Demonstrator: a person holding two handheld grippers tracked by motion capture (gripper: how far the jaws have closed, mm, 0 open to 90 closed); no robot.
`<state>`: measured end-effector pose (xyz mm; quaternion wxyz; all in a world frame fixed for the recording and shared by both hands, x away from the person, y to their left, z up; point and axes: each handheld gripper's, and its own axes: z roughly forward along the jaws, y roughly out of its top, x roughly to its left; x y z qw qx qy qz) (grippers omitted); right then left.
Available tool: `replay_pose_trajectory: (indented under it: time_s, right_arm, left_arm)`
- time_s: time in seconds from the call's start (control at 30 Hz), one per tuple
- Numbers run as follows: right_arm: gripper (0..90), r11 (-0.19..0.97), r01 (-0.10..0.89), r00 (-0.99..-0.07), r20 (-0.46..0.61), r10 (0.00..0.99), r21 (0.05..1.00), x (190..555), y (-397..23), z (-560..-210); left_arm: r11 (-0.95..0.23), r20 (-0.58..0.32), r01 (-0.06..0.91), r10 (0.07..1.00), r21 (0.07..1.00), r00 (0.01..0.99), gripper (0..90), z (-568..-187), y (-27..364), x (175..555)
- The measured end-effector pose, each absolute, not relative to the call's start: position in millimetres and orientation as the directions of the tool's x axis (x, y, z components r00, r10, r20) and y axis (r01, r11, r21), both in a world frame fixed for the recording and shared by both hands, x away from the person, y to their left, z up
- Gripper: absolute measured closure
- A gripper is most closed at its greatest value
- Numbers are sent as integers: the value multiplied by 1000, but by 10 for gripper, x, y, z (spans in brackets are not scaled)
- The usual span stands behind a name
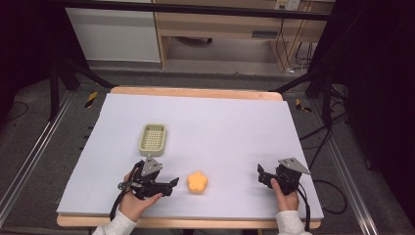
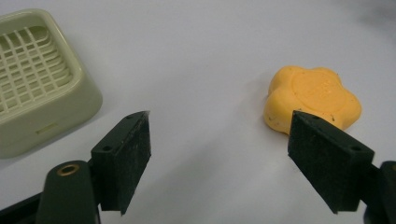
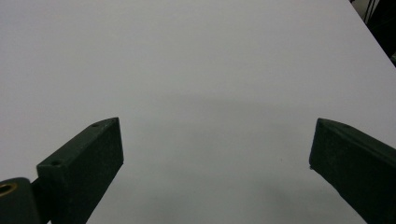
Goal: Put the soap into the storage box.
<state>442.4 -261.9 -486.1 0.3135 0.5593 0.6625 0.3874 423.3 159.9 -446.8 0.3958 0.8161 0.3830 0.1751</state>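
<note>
An orange flower-shaped soap (image 1: 197, 182) lies on the white table cover near the front, at middle. My left gripper (image 1: 172, 185) lies just left of it, pointing right toward it. In the left gripper view the gripper (image 2: 219, 140) stands open with bare cover between the jaws, and the soap (image 2: 312, 98) sits just beyond the right jaw, apart from it. A pale green slatted soap dish (image 1: 153, 138) rests farther back on the left; its corner (image 2: 42, 79) appears at upper left. My right gripper (image 1: 262, 175) is at front right, open (image 3: 217, 149) over bare cover.
The white cover (image 1: 220, 127) spans a wooden table whose front edge runs just below both hands. Black stand legs and cables lie on the floor around the table. A wooden cabinet stands beyond the far edge.
</note>
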Motion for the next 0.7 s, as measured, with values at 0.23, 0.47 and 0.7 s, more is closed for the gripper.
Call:
replay_pose_trajectory:
  time_s: [0.23, 0.47, 0.7]
  right_arm:
    - [34, 71, 501, -173, 20, 985, 863, 4426, -2619, -4862]
    - [34, 73, 499, -172, 16, 985, 863, 4422, -2613, -4860]
    - [33, 83, 491, -178, 7, 984, 867, 4416, -2605, -4861]
  left_arm:
    - [-402, -17, 475, 749, 783, 662, 209, -4430, 1494, 4239]
    - [-435, -6, 467, 726, 770, 687, 200, -4425, 1355, 4250]
    - [-444, -3, 460, 717, 769, 697, 199, -4406, 1270, 4267]
